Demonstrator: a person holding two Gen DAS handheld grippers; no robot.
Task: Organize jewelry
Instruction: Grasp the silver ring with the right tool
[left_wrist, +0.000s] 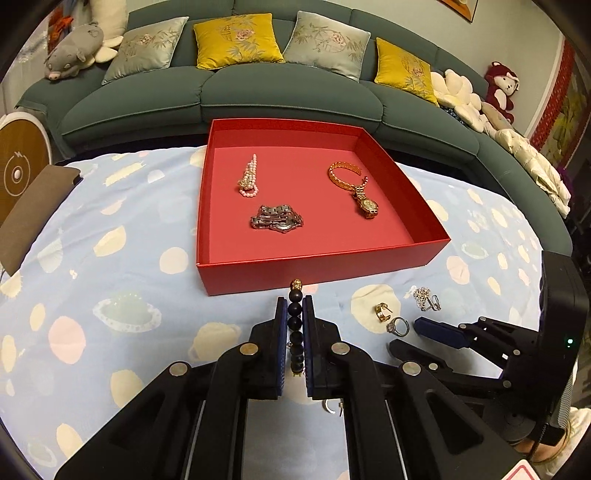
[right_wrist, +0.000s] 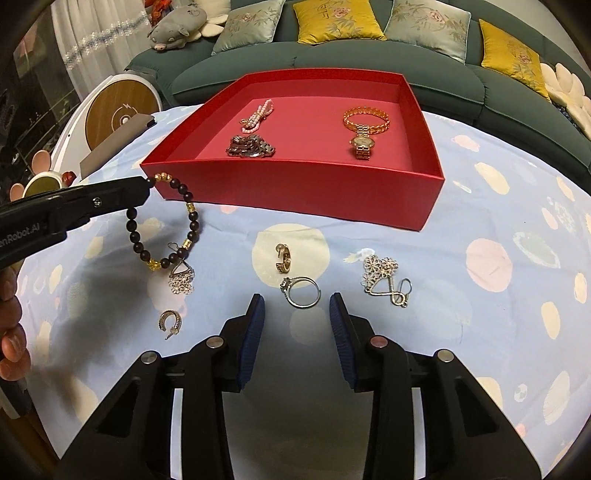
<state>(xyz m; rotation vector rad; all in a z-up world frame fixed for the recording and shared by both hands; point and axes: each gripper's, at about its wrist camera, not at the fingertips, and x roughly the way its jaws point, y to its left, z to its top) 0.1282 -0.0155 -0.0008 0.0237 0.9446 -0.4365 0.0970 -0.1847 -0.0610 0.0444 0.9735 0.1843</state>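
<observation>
The left gripper (right_wrist: 149, 182) pinches a dark bead bracelet (right_wrist: 184, 229), dangling before the red box (right_wrist: 295, 192). Loose earrings (right_wrist: 181, 277) lie below. The right gripper (right_wrist: 297, 306) hovers half-open around a silver ring (right_wrist: 301, 291) without touching it; a floral earring (right_wrist: 382, 275) sits just right.

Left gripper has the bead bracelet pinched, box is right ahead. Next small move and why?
Probably carry it forward over the near wall of the red box. The left gripper is shut on the dark bead bracelet, which hangs clear of the cloth just short of that wall.
</observation>
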